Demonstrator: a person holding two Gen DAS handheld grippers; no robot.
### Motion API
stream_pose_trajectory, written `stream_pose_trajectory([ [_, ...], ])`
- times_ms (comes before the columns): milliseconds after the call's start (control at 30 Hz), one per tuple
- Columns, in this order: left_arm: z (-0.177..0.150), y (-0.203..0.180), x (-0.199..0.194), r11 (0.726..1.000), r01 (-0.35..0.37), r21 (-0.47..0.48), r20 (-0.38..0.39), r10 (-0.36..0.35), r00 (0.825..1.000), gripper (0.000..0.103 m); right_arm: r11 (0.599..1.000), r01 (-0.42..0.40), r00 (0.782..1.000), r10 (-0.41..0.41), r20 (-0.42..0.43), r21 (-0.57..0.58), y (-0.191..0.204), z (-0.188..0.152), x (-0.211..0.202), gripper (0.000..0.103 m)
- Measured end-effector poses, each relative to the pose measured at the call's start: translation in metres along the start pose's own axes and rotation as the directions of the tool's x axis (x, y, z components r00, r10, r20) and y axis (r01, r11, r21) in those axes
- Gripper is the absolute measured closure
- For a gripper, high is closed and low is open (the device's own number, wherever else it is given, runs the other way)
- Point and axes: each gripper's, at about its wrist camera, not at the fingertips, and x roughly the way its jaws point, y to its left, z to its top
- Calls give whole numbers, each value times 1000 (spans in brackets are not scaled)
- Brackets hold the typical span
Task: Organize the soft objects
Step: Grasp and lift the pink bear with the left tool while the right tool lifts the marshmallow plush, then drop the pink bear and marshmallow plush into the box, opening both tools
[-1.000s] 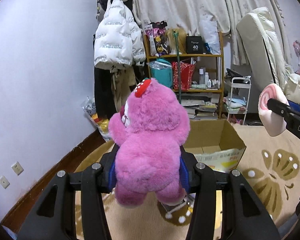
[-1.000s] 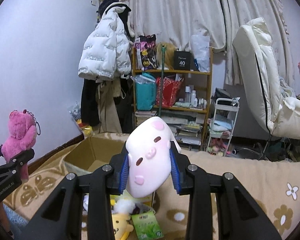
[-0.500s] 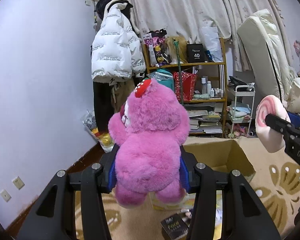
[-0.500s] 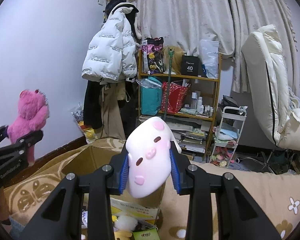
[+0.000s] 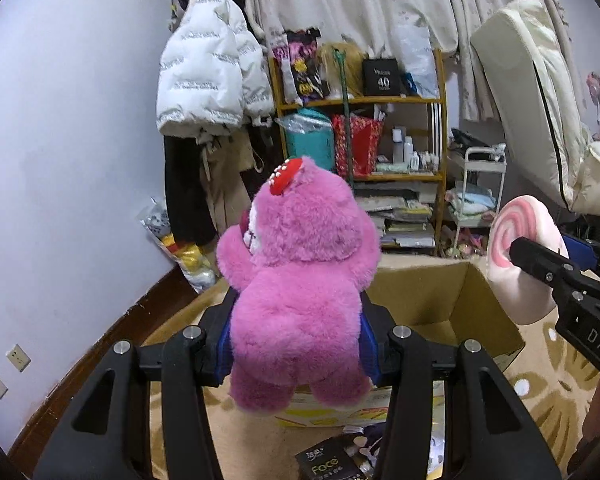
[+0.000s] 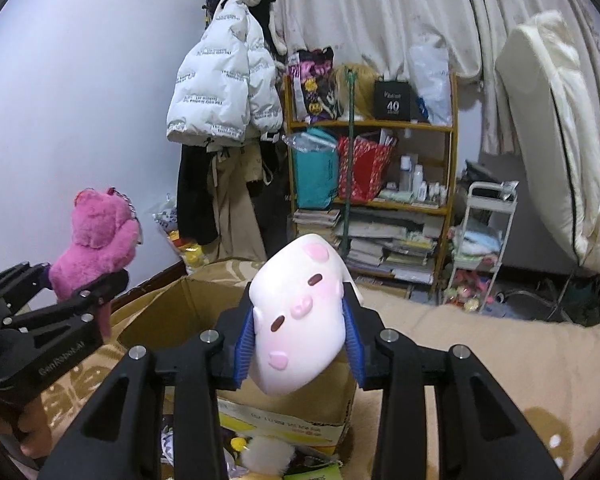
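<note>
**A:** Your left gripper is clamped on the pink plush bear, blue pads pressed into its flanks. It fills the centre of your left view, back to the lens, a red strawberry patch on its head. From your right view it sits at the left edge.

**B:** And my right?

**A:** Your right gripper has the white pig plush between its blue pads, in the lower middle of that view: pink snout, pink cheeks, dark oval eyes, face tilted. Its jaws have just been opening a little, yet the pads seem to be touching the plush; the fisheye edge makes that hard to be sure of.

**B:** Any writing?

**A:** "FACE" on a dark packet at the bottom of your left view; "DAS" on the right gripper's arm at that view's right edge; "40" on a black box on the wooden shelf; repeated lettering on the white puffer jacket, too small to read.

**B:** What changed from a second back?

**A:** The open cardboard box now looms larger and closer, directly behind and under both toys, where earlier it sat farther off. The pig's pink swirl shows lower on the right side of your left view.
</note>
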Motion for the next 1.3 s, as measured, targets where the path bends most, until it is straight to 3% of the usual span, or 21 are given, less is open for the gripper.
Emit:
stream_pose_trajectory([
  [433,-23,-12,40,1000,21,15,-123,-19,992,54,993,-82,992,90,-86,85,-18,-25,34,57],
  [833,-31,-3,44,1000,1,-2,-156,-2,988,41,990,-124,982,133,-132,73,-10,-35,38,46],
  [933,-31,-1,43,1000,2,-3,-158,-2,987,34,989,-130,982,139,-127,73,-10,-35,36,40],
  [1000,-31,1,42,1000,0,-1,-161,-1,987,28,989,-134,983,140,-114,64,-8,-33,33,29],
  [1133,-32,3,39,1000,0,2,-161,0,987,24,990,-132,985,137,-102,57,-5,-32,24,20],
  [1200,-33,4,36,1000,-4,8,-161,5,987,18,989,-131,986,136,-99,62,-4,-33,19,9],
  [1300,-35,5,30,1000,-9,18,-166,12,986,16,989,-131,986,137,-95,63,-2,-34,9,4],
])
